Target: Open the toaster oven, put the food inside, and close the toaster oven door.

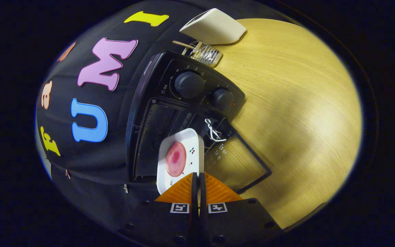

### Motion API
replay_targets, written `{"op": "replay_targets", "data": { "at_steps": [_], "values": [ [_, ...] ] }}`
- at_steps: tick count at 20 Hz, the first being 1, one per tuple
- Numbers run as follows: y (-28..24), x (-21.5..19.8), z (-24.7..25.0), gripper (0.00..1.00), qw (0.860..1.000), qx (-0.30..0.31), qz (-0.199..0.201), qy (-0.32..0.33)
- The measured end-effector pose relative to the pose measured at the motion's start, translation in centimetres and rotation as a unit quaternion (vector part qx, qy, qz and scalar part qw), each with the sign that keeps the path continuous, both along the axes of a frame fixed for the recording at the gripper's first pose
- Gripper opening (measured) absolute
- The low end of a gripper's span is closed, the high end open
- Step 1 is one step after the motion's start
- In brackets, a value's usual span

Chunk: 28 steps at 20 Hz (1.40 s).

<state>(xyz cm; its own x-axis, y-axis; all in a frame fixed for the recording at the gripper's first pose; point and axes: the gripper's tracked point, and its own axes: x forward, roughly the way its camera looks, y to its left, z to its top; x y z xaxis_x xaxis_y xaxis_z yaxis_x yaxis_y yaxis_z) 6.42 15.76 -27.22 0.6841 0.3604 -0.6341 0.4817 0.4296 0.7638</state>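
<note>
1. Gripper view, taken left to right. The booth wall is filling the left of the frame, and the toaster oven [183,113] is sitting against it at centre-left, appearing rolled sideways because the camera is tilted.
2. The oven cavity [156,137] is showing open and dark at centre; two knobs [189,84] are lying in the upper centre of the frame.
3. The plate [180,158], white with a round pink piece of food [176,159] on it, is hanging just ahead of the fingertips at lower centre, in front of the cavity mouth.
4. The gripper [198,175] is pinching the plate's near edge; its fingers are standing nearly together with the rim between them.
5. The door [242,164] is lying folded down at right of centre, glass facing up, a white cord tied at its handle end.
6. The wooden table [300,103] is taking up the right of the frame; a wire rack [204,53] and a white slab-like object [214,25] are resting in the upper centre, beyond the oven.
7. Judgement: the door step looks done; the insertion step is under way, plate not yet resting inside.
8. Next move likely calls for levelling the plate, sliding it forward into the cavity, then releasing.
</note>
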Motion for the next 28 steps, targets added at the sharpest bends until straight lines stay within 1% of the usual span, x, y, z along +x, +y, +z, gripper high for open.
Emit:
{"op": "replay_targets", "data": {
  "at_steps": [1, 3, 6, 10, 14, 16, 17, 18, 19, 20, 21, 24, 25, 26, 28],
  "values": [
    [0.4, 1.1, 0.0, 0.05, 1.0, 0.003, -0.013, -0.004],
    [0.8, 3.2, -0.2, 0.05, 0.999, -0.012, -0.031, -0.023],
    [1.6, 5.0, -0.6, 0.05, 0.997, -0.02, -0.066, -0.026],
    [3.0, 6.8, -1.9, 0.05, 0.996, 0.006, -0.085, 0.0],
    [1.8, 8.2, -1.7, 0.05, 0.993, -0.01, -0.117, -0.009],
    [1.7, 8.7, -1.0, 0.07, 0.992, -0.003, -0.123, -0.02],
    [2.0, 8.9, -0.3, 0.09, 0.992, 0.011, -0.118, -0.031],
    [2.4, 8.7, -0.3, 0.14, 0.994, 0.017, -0.107, -0.029],
    [2.5, 8.6, -0.2, 0.15, 0.994, 0.02, -0.099, -0.03],
    [2.7, 8.5, -0.2, 0.25, 0.995, 0.018, -0.092, -0.03],
    [2.7, 8.0, 0.2, 0.3, 0.996, 0.019, -0.085, -0.036],
    [3.7, 6.1, 0.3, 0.86, 0.999, 0.013, -0.034, -0.038],
    [3.8, 5.2, 0.5, 0.96, 0.999, 0.007, -0.022, -0.039],
    [3.7, 4.6, 0.5, 0.99, 0.999, -0.002, -0.011, -0.04],
    [4.0, 3.0, 1.0, 0.98, 0.999, -0.014, 0.017, -0.046]
  ]
}}
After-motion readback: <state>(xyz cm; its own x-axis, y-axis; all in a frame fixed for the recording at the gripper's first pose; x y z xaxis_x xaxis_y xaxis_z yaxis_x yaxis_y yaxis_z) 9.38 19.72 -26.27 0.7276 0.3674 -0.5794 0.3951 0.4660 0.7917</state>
